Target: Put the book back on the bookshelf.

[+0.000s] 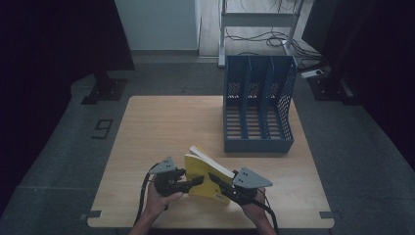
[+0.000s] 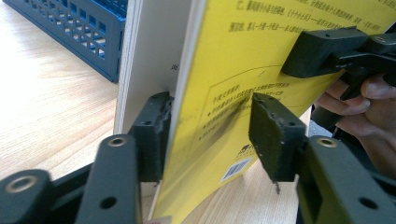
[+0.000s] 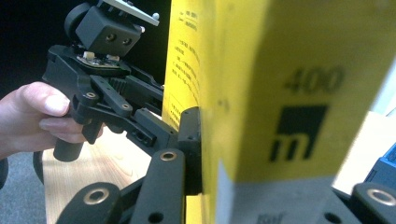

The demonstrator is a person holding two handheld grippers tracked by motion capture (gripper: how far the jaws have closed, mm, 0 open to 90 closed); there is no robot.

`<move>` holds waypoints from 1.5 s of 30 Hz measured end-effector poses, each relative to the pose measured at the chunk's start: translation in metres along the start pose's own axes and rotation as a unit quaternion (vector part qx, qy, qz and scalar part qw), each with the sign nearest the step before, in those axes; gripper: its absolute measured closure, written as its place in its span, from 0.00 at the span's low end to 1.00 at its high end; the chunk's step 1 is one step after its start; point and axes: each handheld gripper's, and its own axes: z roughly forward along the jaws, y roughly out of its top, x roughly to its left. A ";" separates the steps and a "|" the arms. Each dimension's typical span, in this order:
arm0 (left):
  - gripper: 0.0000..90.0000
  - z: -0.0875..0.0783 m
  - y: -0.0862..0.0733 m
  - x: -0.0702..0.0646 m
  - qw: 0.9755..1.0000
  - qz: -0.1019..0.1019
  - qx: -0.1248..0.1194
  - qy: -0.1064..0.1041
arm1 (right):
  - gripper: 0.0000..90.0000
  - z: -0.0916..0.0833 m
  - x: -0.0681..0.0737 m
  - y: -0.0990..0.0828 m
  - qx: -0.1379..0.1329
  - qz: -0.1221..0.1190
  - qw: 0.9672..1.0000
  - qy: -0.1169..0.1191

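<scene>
Overhead, the yellow book [image 1: 208,178] stands on edge on the tabletop [image 1: 147,137], between the left gripper [image 1: 195,182] and the right gripper [image 1: 215,180], near the front edge. Blue file rack [image 1: 258,105] sits beyond it, apart from the book; bare wood lies between them and off to the left.

Left gripper view adds the gap: the fingers [image 2: 275,135] are spread, the back cover passing between them. One pad lies against the page side; the other stands just clear of the cover. No pinch here. The right gripper's finger shows farther up the same cover.

Right gripper view shows the spine up close. Its fingers [image 3: 189,144] press on the book, one pad flat against the cover, the other hidden behind the spine. Left gripper and hand [image 3: 32,116] show beyond.
</scene>
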 end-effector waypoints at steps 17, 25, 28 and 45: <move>0.38 -0.011 0.003 0.005 0.998 -0.006 -0.037 0.052 | 0.83 -0.015 -0.003 0.011 -0.035 0.022 0.998 -0.046; 0.40 -0.010 0.001 0.008 0.998 -0.013 -0.028 0.059 | 0.83 -0.020 -0.004 0.014 -0.042 0.023 0.997 -0.055; 0.40 -0.008 0.000 0.010 0.998 -0.016 -0.025 0.062 | 0.83 -0.022 -0.004 0.015 -0.046 0.022 0.997 -0.060; 0.43 -0.002 -0.002 0.013 0.998 -0.021 -0.002 0.055 | 0.83 -0.039 -0.013 0.030 -0.077 0.028 0.992 -0.098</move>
